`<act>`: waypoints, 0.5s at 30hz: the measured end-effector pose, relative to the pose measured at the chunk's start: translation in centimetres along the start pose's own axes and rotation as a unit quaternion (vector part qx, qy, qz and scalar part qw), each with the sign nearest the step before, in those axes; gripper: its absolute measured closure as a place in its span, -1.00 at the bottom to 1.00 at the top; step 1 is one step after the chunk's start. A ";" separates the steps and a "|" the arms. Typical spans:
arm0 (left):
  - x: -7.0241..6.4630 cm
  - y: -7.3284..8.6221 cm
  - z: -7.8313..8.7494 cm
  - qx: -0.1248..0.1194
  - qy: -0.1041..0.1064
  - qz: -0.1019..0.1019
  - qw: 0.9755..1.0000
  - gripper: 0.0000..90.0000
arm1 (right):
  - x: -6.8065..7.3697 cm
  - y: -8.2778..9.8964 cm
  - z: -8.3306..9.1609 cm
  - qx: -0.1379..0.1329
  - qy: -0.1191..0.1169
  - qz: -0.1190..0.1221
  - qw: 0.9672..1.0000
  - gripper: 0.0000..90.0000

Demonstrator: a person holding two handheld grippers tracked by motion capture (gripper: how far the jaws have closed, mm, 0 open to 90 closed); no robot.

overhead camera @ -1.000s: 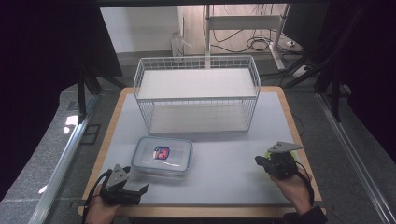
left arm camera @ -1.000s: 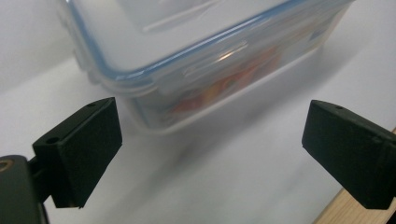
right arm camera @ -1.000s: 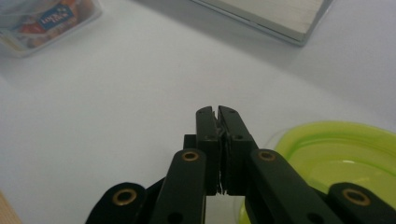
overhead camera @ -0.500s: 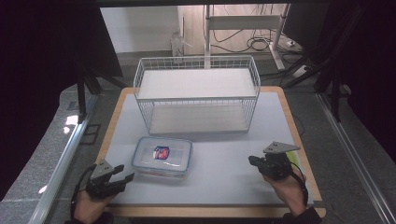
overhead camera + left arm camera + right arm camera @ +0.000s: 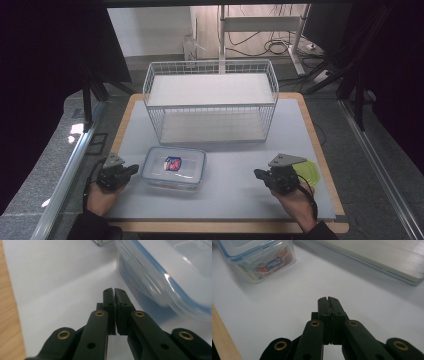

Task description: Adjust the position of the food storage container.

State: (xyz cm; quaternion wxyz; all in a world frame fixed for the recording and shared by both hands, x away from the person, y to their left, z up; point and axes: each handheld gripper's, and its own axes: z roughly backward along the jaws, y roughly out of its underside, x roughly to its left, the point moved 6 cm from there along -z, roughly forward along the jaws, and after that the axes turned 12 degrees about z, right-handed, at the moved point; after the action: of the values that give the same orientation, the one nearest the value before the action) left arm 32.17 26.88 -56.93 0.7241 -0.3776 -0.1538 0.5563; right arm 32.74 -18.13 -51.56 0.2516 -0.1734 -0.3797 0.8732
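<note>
Here the white mat [image 5: 225,165] covers the table, and a wire basket [image 5: 210,102] stands at its far side. Nearer the person lies a clear plastic box [image 5: 174,167] with a blue-edged lid, toward the left. The left gripper [image 5: 131,170] sits just beside the box's left edge; its jaws have just been closing and now press together on nothing. The right gripper [image 5: 258,174], well apart to the right, also has its jaws pressed together, empty.

Black two-jaw grippers, dark sleeves

Brass-ringed screw holes are dotting each left gripper [image 5: 114,293] and right gripper [image 5: 328,301] arm; grey three-cornered plates are topping both.
</note>
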 end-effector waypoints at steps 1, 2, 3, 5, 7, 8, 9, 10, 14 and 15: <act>-0.2 -0.4 -0.5 0.000 0.014 0.005 1.000 0.94 | 0.2 0.0 -0.3 0.002 -0.002 0.001 1.000 0.99; -0.4 -0.5 -0.8 0.001 0.022 0.006 1.000 0.94 | 0.3 0.0 -0.5 0.004 -0.004 0.002 1.000 0.99; -0.6 -0.7 -0.9 0.003 0.029 0.005 1.000 0.94 | 0.6 -0.1 -0.7 0.007 -0.008 0.003 1.000 0.99; -1.0 -0.9 -1.1 0.000 0.022 -0.003 1.000 0.99 | 1.0 -0.2 -1.1 0.008 -0.012 0.010 1.000 0.99; -1.1 -0.9 -1.1 0.001 0.021 -0.001 1.000 1.00 | 1.3 -0.4 -1.3 0.008 -0.015 0.013 1.000 0.99; -1.2 -0.9 -1.1 0.000 0.024 0.002 1.000 1.00 | 1.4 -0.5 -1.5 0.006 -0.016 0.013 1.000 0.99; -1.3 -0.9 -1.2 0.000 0.028 0.006 1.000 1.00 | 1.4 -0.6 -1.6 0.005 -0.016 0.013 1.000 0.99; -1.4 -1.0 -1.2 0.001 0.029 0.006 1.000 1.00 | 1.4 -0.6 -1.8 0.004 -0.017 0.013 1.000 0.99; -2.4 -1.1 -1.5 0.007 0.041 -0.004 0.999 1.00 | 1.5 -0.8 -2.4 0.002 -0.019 0.013 1.000 0.99; -2.8 -1.2 -1.7 0.008 0.043 -0.008 0.999 1.00 | 1.4 -0.9 -2.5 0.001 -0.019 0.013 1.000 0.99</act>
State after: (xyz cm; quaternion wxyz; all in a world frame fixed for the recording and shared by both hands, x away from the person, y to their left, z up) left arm 33.15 23.52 -56.62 0.7374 -0.3943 -0.1208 0.5350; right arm 33.07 -15.35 -52.71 0.2332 -0.1612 -0.3817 0.8797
